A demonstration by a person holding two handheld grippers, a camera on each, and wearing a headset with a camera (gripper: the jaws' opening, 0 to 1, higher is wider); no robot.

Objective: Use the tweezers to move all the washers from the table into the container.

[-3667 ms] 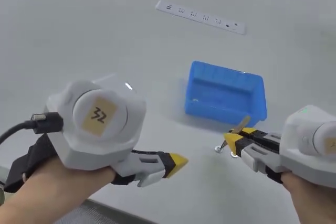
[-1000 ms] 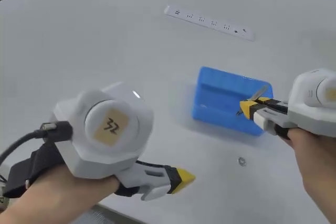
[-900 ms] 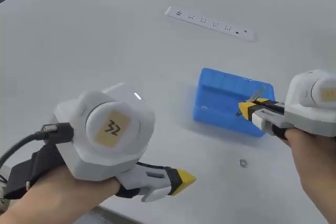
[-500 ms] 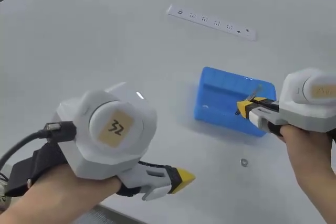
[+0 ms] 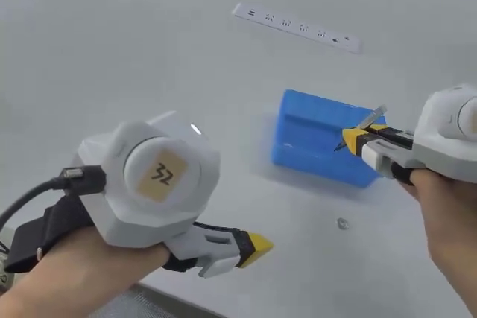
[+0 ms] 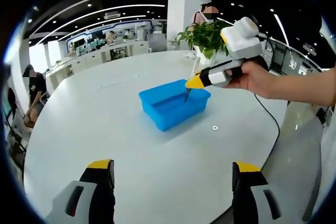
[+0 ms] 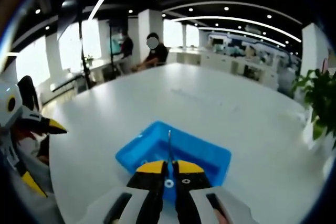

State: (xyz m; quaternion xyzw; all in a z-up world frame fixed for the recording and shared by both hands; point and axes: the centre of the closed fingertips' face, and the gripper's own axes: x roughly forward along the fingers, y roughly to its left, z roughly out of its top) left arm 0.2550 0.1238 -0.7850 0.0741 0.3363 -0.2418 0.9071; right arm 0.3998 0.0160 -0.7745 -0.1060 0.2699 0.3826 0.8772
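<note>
Head view records one legible marking: the figure "32" on a round tan sticker (image 5: 162,173) fixed to the white housing of your left gripper (image 5: 256,244), which sits at the lower left of the frame over the white table (image 5: 112,50). The markings on the white power strip (image 5: 296,27) at the top centre are too small to read. The left gripper view shows that gripper's yellow-tipped fingers (image 6: 98,169) standing well apart at the bottom of the frame. Your right gripper (image 5: 349,140), at the right edge of the head view, has its fingers drawn together and clamped on the tweezers (image 5: 375,115). Their silver rear end rises toward the upper right behind the yellow tips, and their point projects to the lower left. That point lies over the interior of the blue container (image 5: 320,163), at centre right of the frame. In the left gripper view it hangs above the right-hand part of the open bin. Whether the tweezers hold anything at their point cannot be told. In the right gripper view the tweezers run straight up the centre from between the closed fingers, with the container directly beyond them. One washer (image 5: 342,223) lies flat on the table below the container in the head view, apart from it, below the right gripper's tips and to the right of the left gripper's.
</note>
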